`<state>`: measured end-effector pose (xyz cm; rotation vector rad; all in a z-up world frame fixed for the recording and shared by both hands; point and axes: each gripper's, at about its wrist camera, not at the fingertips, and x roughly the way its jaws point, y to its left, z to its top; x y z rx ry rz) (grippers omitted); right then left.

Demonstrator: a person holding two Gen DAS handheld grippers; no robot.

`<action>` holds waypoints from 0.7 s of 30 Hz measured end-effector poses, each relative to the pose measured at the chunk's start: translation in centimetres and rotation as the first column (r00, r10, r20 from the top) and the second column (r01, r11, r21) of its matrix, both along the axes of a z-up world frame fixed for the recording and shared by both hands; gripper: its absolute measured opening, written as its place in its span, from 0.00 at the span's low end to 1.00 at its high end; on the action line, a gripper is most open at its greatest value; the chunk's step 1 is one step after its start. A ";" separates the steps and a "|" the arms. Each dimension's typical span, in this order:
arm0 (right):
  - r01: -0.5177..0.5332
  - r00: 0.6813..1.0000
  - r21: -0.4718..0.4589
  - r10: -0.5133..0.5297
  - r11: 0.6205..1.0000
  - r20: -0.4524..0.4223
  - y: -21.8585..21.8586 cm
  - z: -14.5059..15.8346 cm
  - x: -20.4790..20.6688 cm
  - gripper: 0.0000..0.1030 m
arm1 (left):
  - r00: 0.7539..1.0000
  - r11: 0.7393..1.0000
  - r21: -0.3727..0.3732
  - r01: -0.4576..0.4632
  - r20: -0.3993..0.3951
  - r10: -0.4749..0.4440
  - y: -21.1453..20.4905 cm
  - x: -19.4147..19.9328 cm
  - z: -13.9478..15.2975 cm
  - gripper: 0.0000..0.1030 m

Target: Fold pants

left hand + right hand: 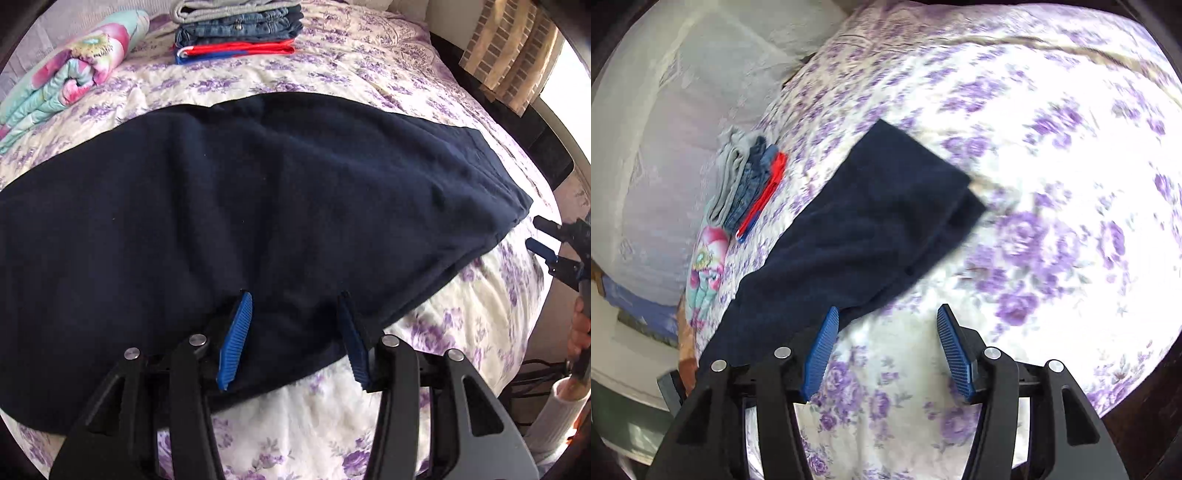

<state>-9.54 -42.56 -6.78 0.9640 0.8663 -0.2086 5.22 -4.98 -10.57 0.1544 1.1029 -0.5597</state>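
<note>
Dark navy pants (240,206) lie flat, folded lengthwise, on the bed with the purple-flowered cover (461,332). My left gripper (295,299) is open, its blue pads over the pants' near edge, with cloth between the jaws. My right gripper (888,314) is open and empty above the bedspread, just off the pants' (857,221) near edge. The right gripper also shows at the right edge of the left wrist view (535,232), beside the pants' right end.
A stack of folded clothes (236,29) (grey, denim, red and blue) sits at the far side of the bed, also in the right wrist view (750,184). A rolled colourful blanket (70,81) lies at far left. A brick-patterned curtain (509,48) hangs at right.
</note>
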 end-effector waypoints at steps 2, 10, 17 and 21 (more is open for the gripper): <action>0.013 0.999 0.057 -0.016 0.998 0.050 -0.9 -0.8 0.6 0.55 | 1.000 1.000 0.020 -0.008 0.030 0.007 0.1 -1.1 0.1 0.46; 0.010 0.997 -0.008 -0.009 1.000 0.078 -1.5 -1.5 6.1 0.36 | 0.999 0.997 -0.067 0.026 0.028 -0.025 -1.5 0.0 3.7 0.46; 0.025 0.997 -0.022 -0.024 0.999 0.071 -1.6 -1.3 3.6 0.28 | 0.996 0.989 -0.122 0.087 0.038 -0.083 -11.1 4.6 6.6 0.48; 0.026 0.995 0.027 -0.028 0.999 0.095 -2.4 -2.0 2.3 0.26 | 0.993 0.993 -0.041 0.114 -0.037 -0.115 -17.9 7.6 3.7 0.48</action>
